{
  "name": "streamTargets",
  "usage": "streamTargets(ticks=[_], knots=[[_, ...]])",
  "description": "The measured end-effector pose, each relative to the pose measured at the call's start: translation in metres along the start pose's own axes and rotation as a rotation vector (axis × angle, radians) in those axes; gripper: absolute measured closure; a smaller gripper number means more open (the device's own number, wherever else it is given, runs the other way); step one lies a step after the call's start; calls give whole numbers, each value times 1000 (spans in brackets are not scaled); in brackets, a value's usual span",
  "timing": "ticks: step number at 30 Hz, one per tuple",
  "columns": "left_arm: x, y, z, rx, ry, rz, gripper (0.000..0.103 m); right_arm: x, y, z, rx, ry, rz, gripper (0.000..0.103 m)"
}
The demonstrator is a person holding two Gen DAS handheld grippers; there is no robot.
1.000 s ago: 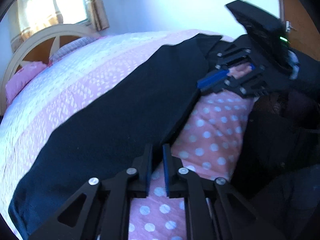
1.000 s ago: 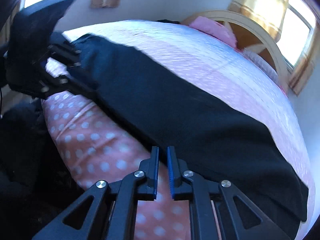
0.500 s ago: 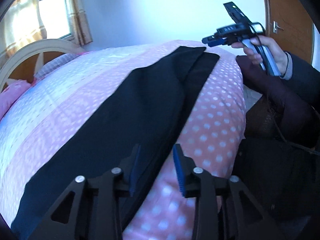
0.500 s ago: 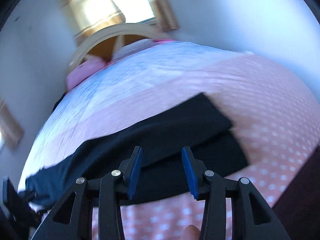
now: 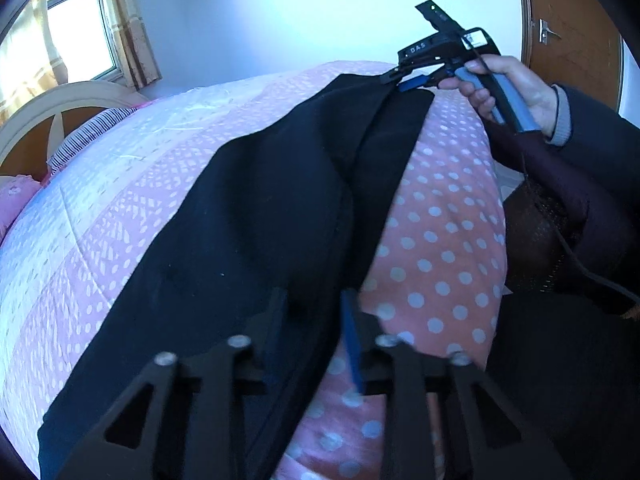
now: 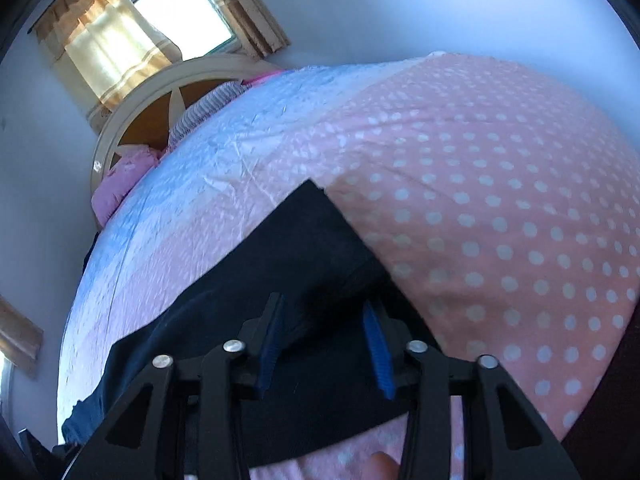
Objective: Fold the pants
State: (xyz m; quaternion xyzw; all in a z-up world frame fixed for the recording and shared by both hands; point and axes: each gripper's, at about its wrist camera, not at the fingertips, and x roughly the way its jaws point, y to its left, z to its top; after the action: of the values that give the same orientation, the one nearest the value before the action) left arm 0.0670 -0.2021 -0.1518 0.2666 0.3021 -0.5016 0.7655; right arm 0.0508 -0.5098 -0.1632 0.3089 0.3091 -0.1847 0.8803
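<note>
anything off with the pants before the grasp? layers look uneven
Yes. The pants lie flat along the bed, but the top layer sits askew, leaving the lower layer's near edge exposed. Both the left gripper and right gripper are open.

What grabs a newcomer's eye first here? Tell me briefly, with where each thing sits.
The dark pants lie stretched in a long band across the pink polka-dot bedspread. The left gripper hovers open over one end of them, and the right gripper, held in a hand, is open over the far end. A cream arched headboard and a sunlit curtained window close the background.
</note>
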Motion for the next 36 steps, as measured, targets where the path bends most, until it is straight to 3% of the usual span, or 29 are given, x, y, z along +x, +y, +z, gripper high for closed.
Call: streamTargets(ticks=[1, 3, 13, 20, 24, 27, 29, 30, 33, 36], knots=[[-1, 1, 0, -6, 1, -8, 95, 1, 0, 1, -5, 1, 2, 94], [-4, 4, 0, -13, -8, -17, 99, 0, 1, 3, -8, -2, 14, 100], [-22, 14, -3, -62, -53, -48, 100, -54, 0, -13, -75, -98, 45, 101], [-8, 5, -14, -36, -11, -58, 100, -25, -32, -29, -16, 8, 25, 100], [-10, 5, -14, -31, -14, -66, 99, -30, -41, -25, 24, 4, 40, 97], [-15, 4, -15, -16, -15, -38, 94, -37, -40, -25, 34, -6, -34, 87], [-23, 4, -16, -9, -30, -33, 94, -48, -31, -25, -3, -36, -151, 78], [-28, 4, -17, -8, -39, -30, 93, -55, -25, -24, -23, -64, -168, 77], [-48, 12, -22, -16, -76, -18, 85, -71, 5, -22, -111, -109, -144, 77], [-57, 27, -28, -49, -91, 30, 71, -68, 28, -24, -166, -97, -35, 77]])
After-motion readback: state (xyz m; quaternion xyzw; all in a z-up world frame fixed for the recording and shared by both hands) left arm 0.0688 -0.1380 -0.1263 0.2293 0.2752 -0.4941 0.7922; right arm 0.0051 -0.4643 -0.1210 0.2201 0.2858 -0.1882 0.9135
